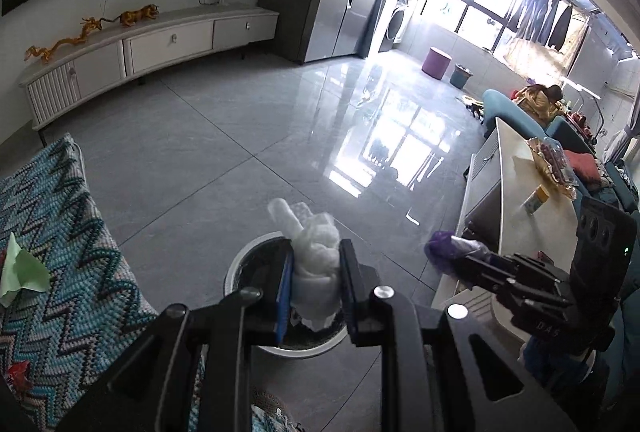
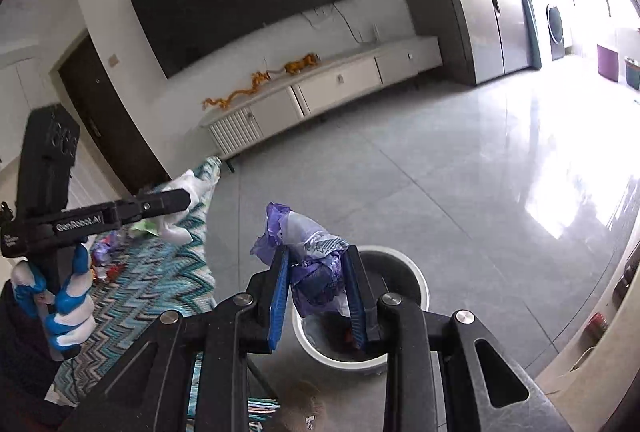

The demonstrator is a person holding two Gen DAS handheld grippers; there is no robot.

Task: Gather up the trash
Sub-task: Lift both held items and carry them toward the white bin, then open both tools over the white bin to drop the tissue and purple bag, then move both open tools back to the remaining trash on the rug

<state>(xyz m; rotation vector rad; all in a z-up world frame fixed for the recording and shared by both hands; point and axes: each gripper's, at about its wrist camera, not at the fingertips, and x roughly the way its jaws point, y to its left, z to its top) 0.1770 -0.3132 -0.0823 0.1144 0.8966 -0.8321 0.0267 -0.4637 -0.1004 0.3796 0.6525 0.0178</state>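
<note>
Above the bin (image 1: 244, 264), left tool (image 1: 316, 256) grips white tissue (image 1: 314, 252); right tool (image 2: 316, 272) grips purple wrapper (image 2: 316, 268).

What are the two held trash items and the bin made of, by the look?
White wad in the left gripper: soft crumpled tissue or paper towel, matte, dimpled. Purple piece in the right gripper: thin plastic wrapper, glossy, partly see-through, printed. Bin: probably smooth white plastic rim, dark inside.

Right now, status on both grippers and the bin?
Left gripper shut on white tissue. Right gripper shut on purple wrapper. Bin below both, nothing in the way.
</note>
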